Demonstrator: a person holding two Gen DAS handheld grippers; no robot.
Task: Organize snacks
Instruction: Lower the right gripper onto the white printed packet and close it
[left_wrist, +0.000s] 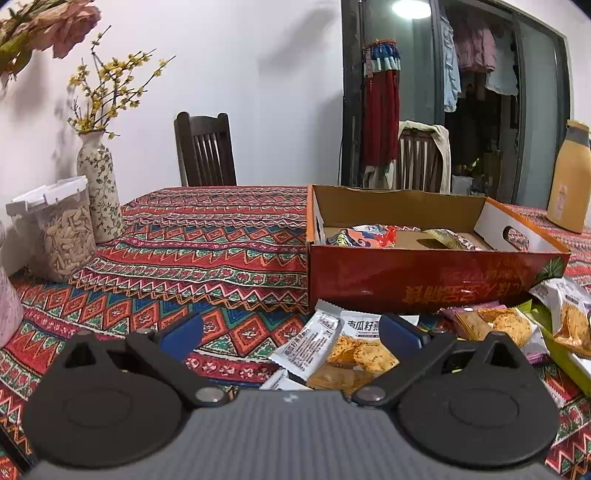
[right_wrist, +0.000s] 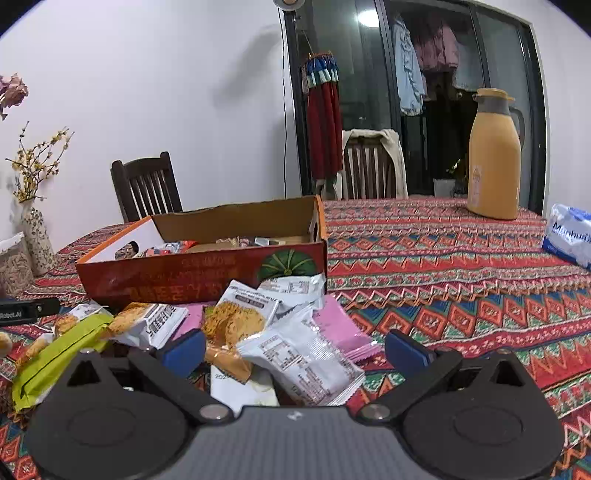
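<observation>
Patterned tablecloth (left_wrist: 207, 236), box (left_wrist: 424, 280) contents half hidden

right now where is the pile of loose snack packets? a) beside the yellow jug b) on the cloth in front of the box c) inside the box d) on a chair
b: the packets lie heaped on the tablecloth against the near side of the red box, with both grippers, left and right, open over them; only a few packets are in the box.

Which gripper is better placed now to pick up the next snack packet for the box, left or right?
Right, probably. The right gripper is open over the snack pile; the left gripper reaches only the pile's edge.
</observation>
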